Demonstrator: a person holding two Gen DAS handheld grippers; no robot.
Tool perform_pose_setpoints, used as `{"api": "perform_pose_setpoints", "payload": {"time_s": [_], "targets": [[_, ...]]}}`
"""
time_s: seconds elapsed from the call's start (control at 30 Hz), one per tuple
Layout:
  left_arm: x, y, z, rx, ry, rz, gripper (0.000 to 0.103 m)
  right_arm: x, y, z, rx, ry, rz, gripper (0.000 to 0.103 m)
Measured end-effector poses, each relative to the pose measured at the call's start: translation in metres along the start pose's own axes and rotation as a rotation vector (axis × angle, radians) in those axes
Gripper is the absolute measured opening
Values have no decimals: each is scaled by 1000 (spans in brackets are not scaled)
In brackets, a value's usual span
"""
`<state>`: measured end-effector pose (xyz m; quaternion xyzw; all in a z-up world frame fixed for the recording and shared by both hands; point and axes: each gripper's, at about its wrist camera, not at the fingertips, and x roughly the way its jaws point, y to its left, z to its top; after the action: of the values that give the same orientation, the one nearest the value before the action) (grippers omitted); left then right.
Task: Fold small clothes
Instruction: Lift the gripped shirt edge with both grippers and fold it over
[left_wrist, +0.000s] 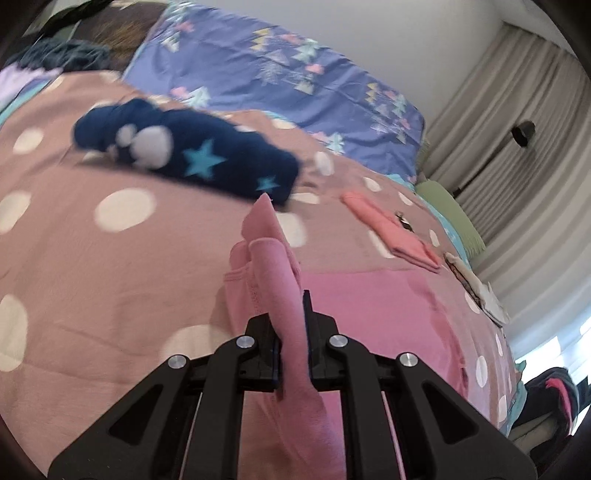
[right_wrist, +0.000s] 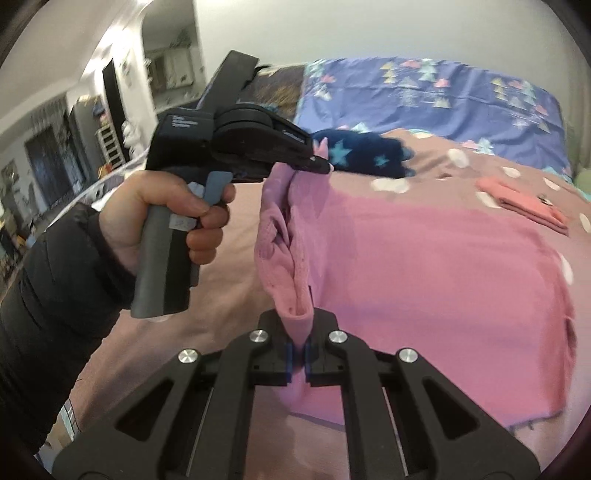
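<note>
A pink garment (right_wrist: 443, 266) lies spread on the polka-dot bedspread (left_wrist: 110, 277). My left gripper (left_wrist: 291, 325) is shut on a bunched pink fold (left_wrist: 280, 280) of it, lifted off the bed. It also shows in the right wrist view (right_wrist: 317, 162), held in a hand, pinching the garment's far edge. My right gripper (right_wrist: 297, 354) is shut on the near end of the same raised edge (right_wrist: 291, 266). The rest of the garment (left_wrist: 388, 314) lies flat to the right of both grippers.
A navy garment with stars and paw prints (left_wrist: 192, 155) lies beyond the pink one. A folded coral garment (left_wrist: 391, 232) and a white folded piece (left_wrist: 476, 291) lie to the right. A purple patterned pillow (left_wrist: 295, 81) sits at the bedhead. Curtains (left_wrist: 517, 147) hang at the right.
</note>
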<state>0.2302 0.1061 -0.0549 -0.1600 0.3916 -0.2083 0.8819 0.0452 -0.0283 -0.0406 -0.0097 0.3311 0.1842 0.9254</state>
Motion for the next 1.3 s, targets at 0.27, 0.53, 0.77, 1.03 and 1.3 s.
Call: {"api": "perform_pose_setpoints", "payload": {"time_s": [0.27,0.53,0.77,1.03,1.3], "targets": [[39,-109,0,126,25,-26,9,-42,-99,-24,227,-32,-24,4],[96,-181,-13,213,109,5,8,-76,-172,-51,369,-68,-47,4],[122,-217,-21,286,140,31,8,-78,-209,-66,466,-71,-19,4],[151,-245,-32,370,186,100,8,-77,-221,-81,512,-69,17,4],[167,-261,-37,412,185,166,7,-79,-230,-89,562,-97,47,4]]}}
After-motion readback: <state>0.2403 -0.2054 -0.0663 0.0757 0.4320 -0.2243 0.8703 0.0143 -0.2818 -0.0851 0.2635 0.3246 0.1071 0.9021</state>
